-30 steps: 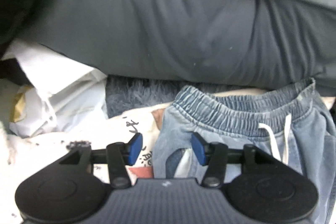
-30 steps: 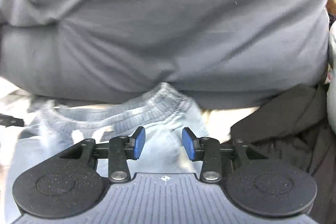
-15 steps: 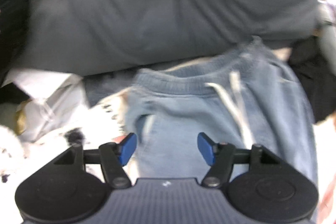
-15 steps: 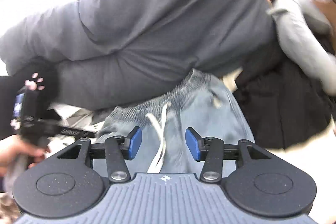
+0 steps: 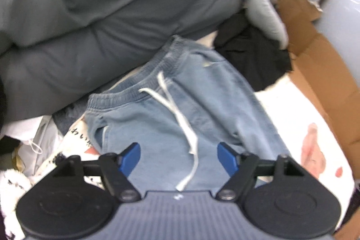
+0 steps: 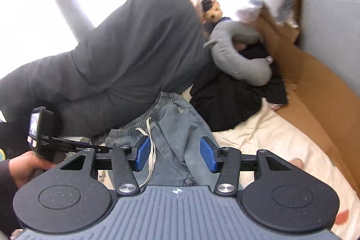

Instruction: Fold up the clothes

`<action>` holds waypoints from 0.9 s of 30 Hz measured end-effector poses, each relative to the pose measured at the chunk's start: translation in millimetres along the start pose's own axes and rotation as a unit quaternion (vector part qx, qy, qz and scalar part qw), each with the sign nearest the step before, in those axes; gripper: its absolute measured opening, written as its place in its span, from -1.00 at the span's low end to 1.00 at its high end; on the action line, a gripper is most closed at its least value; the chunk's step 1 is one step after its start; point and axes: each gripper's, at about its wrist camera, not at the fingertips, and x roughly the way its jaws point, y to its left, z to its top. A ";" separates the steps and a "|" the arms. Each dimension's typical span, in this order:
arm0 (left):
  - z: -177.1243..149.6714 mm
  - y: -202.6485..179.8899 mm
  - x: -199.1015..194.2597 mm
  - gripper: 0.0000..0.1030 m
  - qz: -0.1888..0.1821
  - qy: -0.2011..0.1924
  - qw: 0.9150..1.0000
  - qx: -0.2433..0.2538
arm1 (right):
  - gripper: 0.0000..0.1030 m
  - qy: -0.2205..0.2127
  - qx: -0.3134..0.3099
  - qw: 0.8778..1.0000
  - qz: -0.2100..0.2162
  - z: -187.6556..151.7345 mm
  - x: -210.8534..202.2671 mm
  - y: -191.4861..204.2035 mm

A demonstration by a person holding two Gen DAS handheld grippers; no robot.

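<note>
**A:** Since both jaws are opening with nothing pinched, the left hand-held gripper (image 5: 178,156) and right hand-held gripper (image 6: 174,153) are just hovering released above the blue shorts (image 5: 180,109), angled steeply down. Shorts are lying waistband-far on the white bed sheet (image 6: 281,134), tucked against the dark grey duvet (image 5: 101,15).

**B:** Risk-wise, I'm thinking the loose white drawstring (image 5: 177,114) is going to get snagged instead of fabric. Also the black garment (image 6: 229,98) is sitting just right of the waistband, so a sloppy grab could be catching that too.
</note>
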 end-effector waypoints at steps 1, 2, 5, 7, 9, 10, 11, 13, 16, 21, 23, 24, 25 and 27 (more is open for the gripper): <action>2.0 -4.7 -8.4 0.54 -0.005 -0.001 1.000 0.005 | 0.11 -0.003 0.006 1.000 -0.006 -0.8 -14.7 0.3; 3.9 -9.2 -16.7 0.54 -0.010 -0.003 1.000 0.011 | 0.11 -0.006 0.012 1.000 -0.012 -1.8 -29.2 0.4; 8.5 -21.0 -41.2 0.55 -0.020 -0.009 0.999 0.031 | 0.11 -0.017 0.025 0.999 -0.023 -6.8 -71.0 2.7; 10.8 -28.7 -56.2 0.56 -0.030 -0.008 0.999 0.044 | 0.12 -0.021 0.025 0.999 -0.032 -11.9 -94.8 5.8; 11.6 -38.0 -68.2 0.56 -0.045 -0.002 0.997 0.060 | 0.15 -0.023 0.023 0.998 -0.044 -16.8 -114.9 8.9; 11.9 -41.6 -73.8 0.56 -0.048 -0.002 0.997 0.066 | 0.15 -0.025 0.023 0.998 -0.051 -19.1 -124.8 9.9; 12.1 -45.2 -79.3 0.56 -0.052 -0.002 0.996 0.073 | 0.17 -0.026 0.022 0.998 -0.058 -21.4 -134.7 11.0; 12.6 -52.5 -90.5 0.56 -0.059 -0.003 0.994 0.087 | 0.21 -0.031 0.027 0.997 -0.069 -26.4 -154.8 12.6; 15.8 -61.2 -108.4 0.61 -0.068 -0.009 0.993 0.098 | 0.23 -0.048 0.051 0.994 -0.079 -35.4 -189.5 10.8; 24.1 -70.6 -132.4 0.63 -0.083 -0.021 0.990 0.110 | 0.30 -0.069 0.078 0.990 -0.097 -57.5 -246.1 7.9; 27.2 -74.1 -139.9 0.63 -0.089 -0.025 0.989 0.115 | 0.30 -0.073 0.084 0.988 -0.103 -67.9 -268.5 5.8; 28.8 -75.6 -143.3 0.64 -0.091 -0.026 0.989 0.116 | 0.30 -0.076 0.086 0.987 -0.109 -73.7 -280.6 4.5; 30.4 -76.9 -146.3 0.64 -0.093 -0.027 0.988 0.118 | 0.30 -0.079 0.089 0.986 -0.116 -79.5 -292.9 2.8; 32.8 -79.5 -151.9 0.64 -0.096 -0.029 0.988 0.121 | 0.31 -0.084 0.098 0.983 -0.128 -92.3 -319.3 -2.6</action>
